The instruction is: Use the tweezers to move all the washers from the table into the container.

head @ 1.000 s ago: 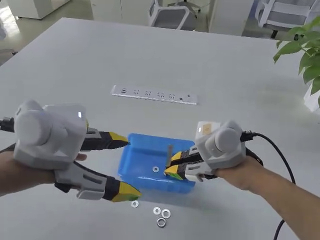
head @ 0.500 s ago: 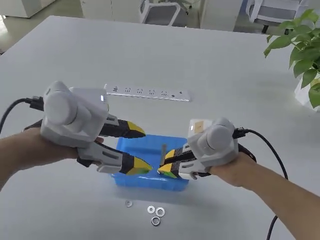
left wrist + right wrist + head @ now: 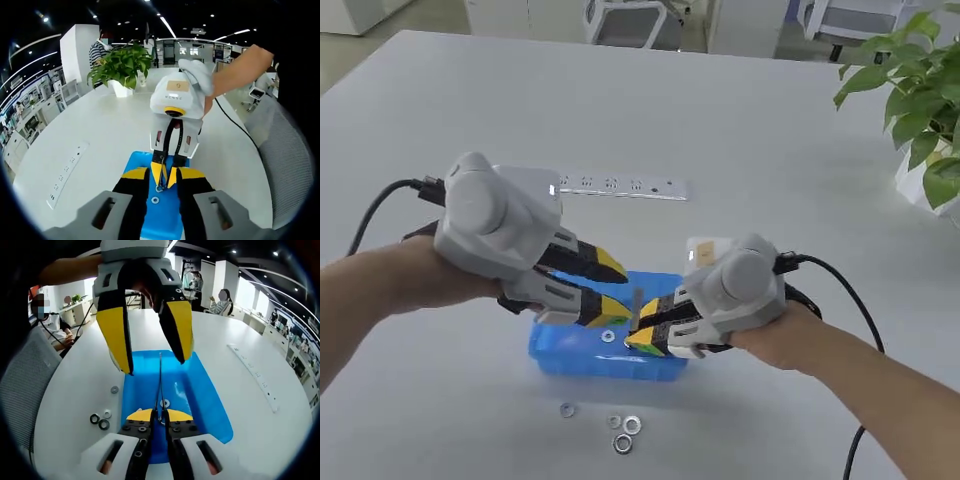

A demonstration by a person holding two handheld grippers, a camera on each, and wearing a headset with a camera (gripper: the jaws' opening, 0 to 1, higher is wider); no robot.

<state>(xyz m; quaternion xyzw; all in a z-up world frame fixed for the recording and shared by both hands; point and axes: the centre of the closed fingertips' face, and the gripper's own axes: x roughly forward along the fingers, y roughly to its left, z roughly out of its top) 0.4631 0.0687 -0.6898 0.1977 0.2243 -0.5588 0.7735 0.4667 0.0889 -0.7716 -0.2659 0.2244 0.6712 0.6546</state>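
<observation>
– Washers (image 3: 623,444): where are they?
– Four lie loose on the white table (image 3: 770,150), just in front of the blue container (image 3: 552,352). A fifth washer (image 3: 608,337) lies inside the container.
– And the tweezers?
– The tweezers (image 3: 160,382) are clamped between the closed jaws of the right gripper (image 3: 645,340) and point out over the container. Their two arms look pressed almost together. Whether the tips grip anything, I cannot tell.
– What about the other hand?
– The left gripper (image 3: 617,293) hovers above the container, facing the right one, with its jaws spread wide and nothing between them.
</observation>
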